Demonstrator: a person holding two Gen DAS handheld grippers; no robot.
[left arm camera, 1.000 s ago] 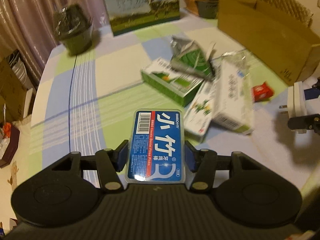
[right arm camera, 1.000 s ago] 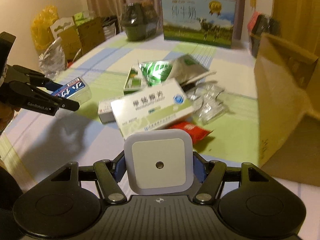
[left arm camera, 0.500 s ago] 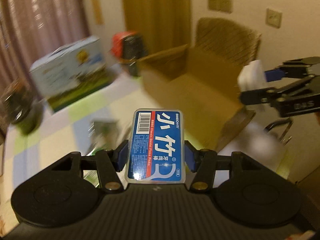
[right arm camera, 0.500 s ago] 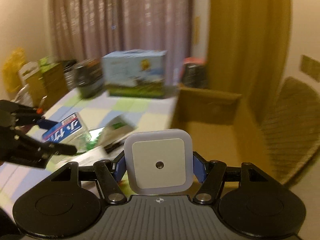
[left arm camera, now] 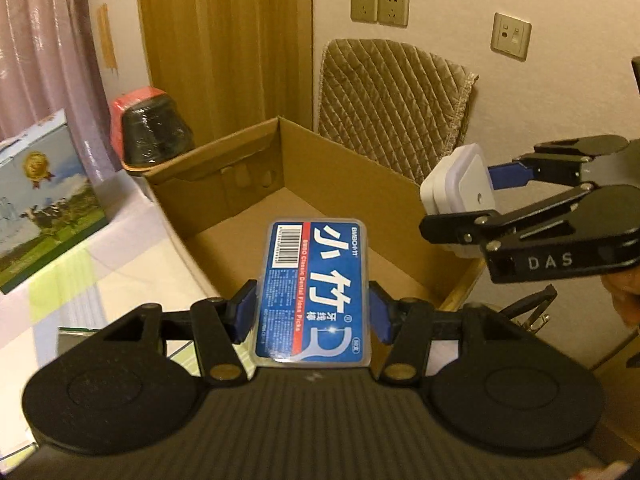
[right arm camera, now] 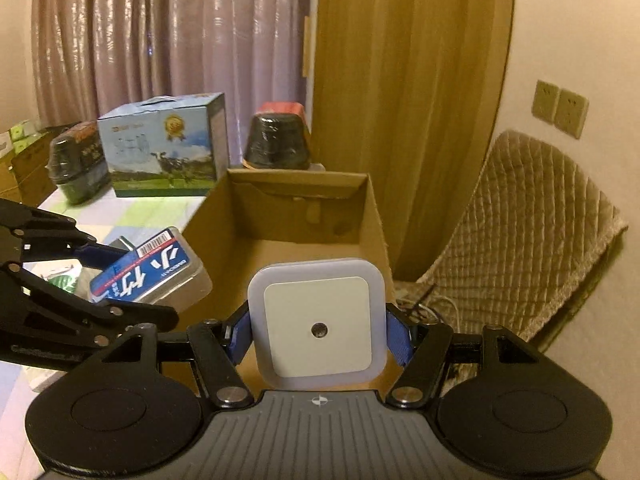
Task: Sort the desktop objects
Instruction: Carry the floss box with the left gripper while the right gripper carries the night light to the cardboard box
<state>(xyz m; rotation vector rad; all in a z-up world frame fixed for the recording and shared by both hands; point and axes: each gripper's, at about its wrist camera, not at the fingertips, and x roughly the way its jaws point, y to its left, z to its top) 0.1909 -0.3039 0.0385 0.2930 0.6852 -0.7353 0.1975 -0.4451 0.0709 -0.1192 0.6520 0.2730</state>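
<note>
Left gripper (left arm camera: 312, 304): at the lower centre of the left wrist view, angled downward, its blue pads clamped on the long sides of a blue dental floss pick box (left arm camera: 314, 292). The box is held over the near edge of an open cardboard box (left arm camera: 340, 172), whose brown floor shows bare beyond it.

Right gripper (right arm camera: 318, 334): at the lower centre of the right wrist view, also angled downward, jaws closed on the two sides of a white square plug-in night light (right arm camera: 318, 324). In the left wrist view it enters from the right edge, with the night light over the cardboard box's right wall.

Surroundings: the cardboard box stands on a table with a checked cloth (left arm camera: 72, 280). A milk carton case (right arm camera: 164, 146) printed with a cow stands at the centre left of the right wrist view. A dark wrapped container with a red lid (right arm camera: 278, 140) sits just behind the box's far wall. A chair with a quilted cover (left arm camera: 392, 96) stands behind the box, below wall sockets (left arm camera: 380, 8).
</note>
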